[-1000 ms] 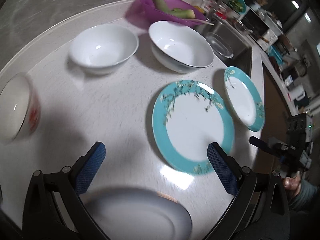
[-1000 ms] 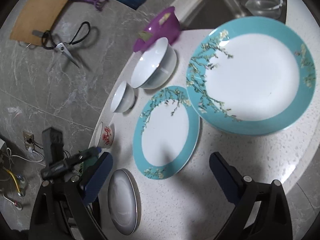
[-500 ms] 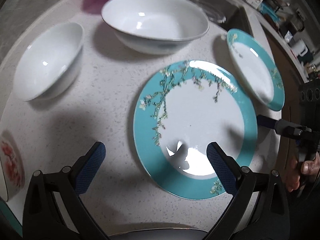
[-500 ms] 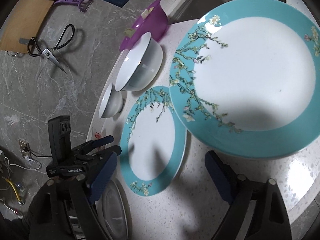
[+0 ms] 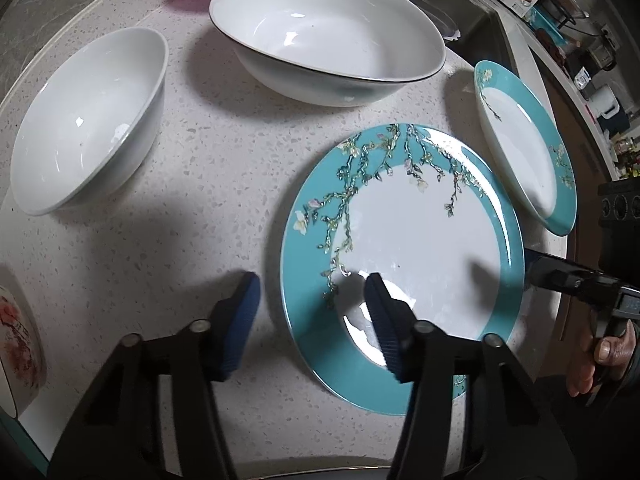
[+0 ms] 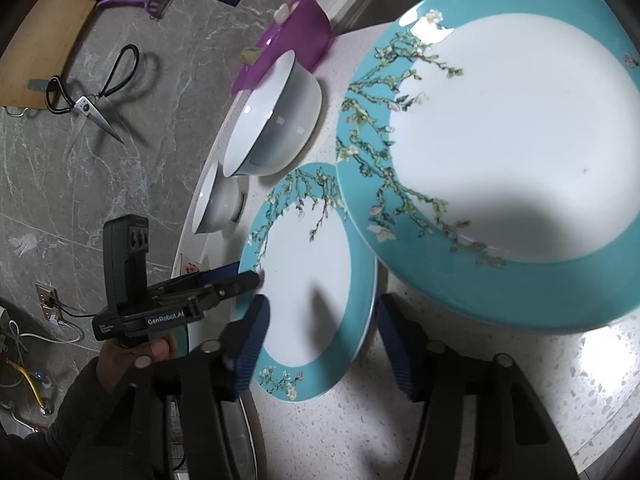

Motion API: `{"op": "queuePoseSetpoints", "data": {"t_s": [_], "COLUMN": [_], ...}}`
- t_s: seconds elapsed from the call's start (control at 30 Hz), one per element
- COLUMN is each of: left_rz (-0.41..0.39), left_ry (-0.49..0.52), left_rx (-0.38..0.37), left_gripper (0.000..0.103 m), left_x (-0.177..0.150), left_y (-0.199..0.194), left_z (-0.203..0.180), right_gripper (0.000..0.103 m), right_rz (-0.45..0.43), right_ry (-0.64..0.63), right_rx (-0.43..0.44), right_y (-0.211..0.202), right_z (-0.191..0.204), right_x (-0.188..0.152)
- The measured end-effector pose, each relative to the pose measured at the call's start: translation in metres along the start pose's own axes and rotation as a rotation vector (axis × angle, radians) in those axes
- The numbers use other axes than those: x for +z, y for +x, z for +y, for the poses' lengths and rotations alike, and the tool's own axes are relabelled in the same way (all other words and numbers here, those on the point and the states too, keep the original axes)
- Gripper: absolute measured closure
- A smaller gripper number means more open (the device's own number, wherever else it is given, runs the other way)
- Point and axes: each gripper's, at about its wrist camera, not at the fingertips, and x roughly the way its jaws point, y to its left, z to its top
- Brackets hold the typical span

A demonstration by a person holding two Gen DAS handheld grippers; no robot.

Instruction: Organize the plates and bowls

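A teal-rimmed floral plate [image 5: 416,248] lies on the white counter. My left gripper [image 5: 308,320] is open and straddles its left rim, one finger over the plate, one over the counter. My right gripper [image 6: 320,340] is open and straddles the opposite rim of the same plate [image 6: 312,292]; its finger shows in the left wrist view [image 5: 568,276]. A second, larger-looking teal plate [image 6: 512,160] lies beside it, also in the left wrist view [image 5: 524,144]. A large white bowl [image 5: 328,36] and a smaller white bowl [image 5: 84,120] stand behind.
A red-flowered cup [image 5: 16,340] stands at the left edge. A purple bowl [image 6: 296,28] sits by the sink. Scissors [image 6: 92,92] and a wooden board [image 6: 52,28] lie on the grey surface. A white oval dish [image 6: 240,432] lies under my grippers.
Both grippers have moved in onto the nearer teal plate from opposite sides. Both jaws have narrowed a good deal around its rim.
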Motion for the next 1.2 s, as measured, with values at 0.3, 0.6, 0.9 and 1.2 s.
{"op": "queuePoseSetpoints", "data": {"t_s": [0.3,0.6,0.9,1.2], "left_rz": [-0.005,0.004,0.0,-0.006], "left_ry": [-0.051,-0.046,-0.05,-0.088], "left_rx": [-0.004,0.044,0.053,0.057], "left_gripper": [0.078,0.079,0.081,0.081], "left_x": [0.005,0.007,0.007,-0.006], "left_y": [-0.001,0.001,-0.006,-0.025], "left_z": [0.005,-0.002,-0.014,-0.012], "right_gripper": [0.091,0.092,0.092,0.092], "right_rz": [0.029,0.046,0.048,0.065], "right_ry": [0.017,-0.031,-0.031,-0.048], "right_rx": [-0.076,-0.15,-0.157,-0.146], "right_y": [0.001,0.004,0.0,-0.005], "right_z": [-0.01,0.002,0.004,0.02], "right_x": [0.003,0.003,0.004,0.006]}}
